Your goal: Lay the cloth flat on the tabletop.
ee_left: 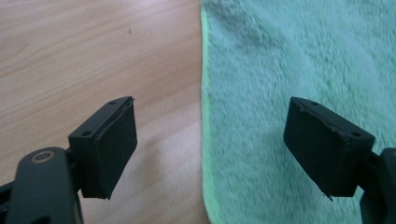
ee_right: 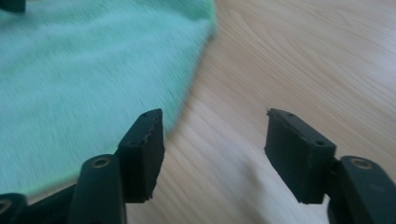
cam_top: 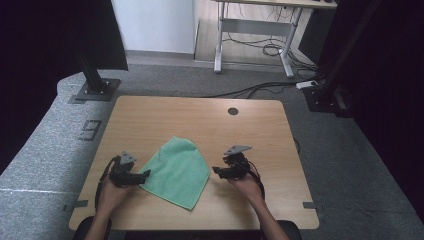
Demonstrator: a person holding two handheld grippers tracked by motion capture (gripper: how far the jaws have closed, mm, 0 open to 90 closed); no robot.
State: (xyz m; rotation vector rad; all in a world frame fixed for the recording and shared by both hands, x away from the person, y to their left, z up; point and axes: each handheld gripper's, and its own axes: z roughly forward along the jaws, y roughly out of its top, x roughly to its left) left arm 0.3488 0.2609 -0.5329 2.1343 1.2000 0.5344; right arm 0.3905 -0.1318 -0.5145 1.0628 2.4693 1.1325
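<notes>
Two grippers sit low over the wooden table, one at each side of a green cloth that lies flat near the person's edge, a little left of the middle. The left gripper points in at the cloth's left edge; in its own view its fingers stand wide apart, one over bare wood and the other over the green pile, with the cloth's edge running between them. The right gripper points at the cloth's right side, just beside it; its fingers are also spread wide, the left one at the cloth's rim and the other over bare wood. Neither gripper holds anything. A small dark round hole marks the table's far edge.
</notes>
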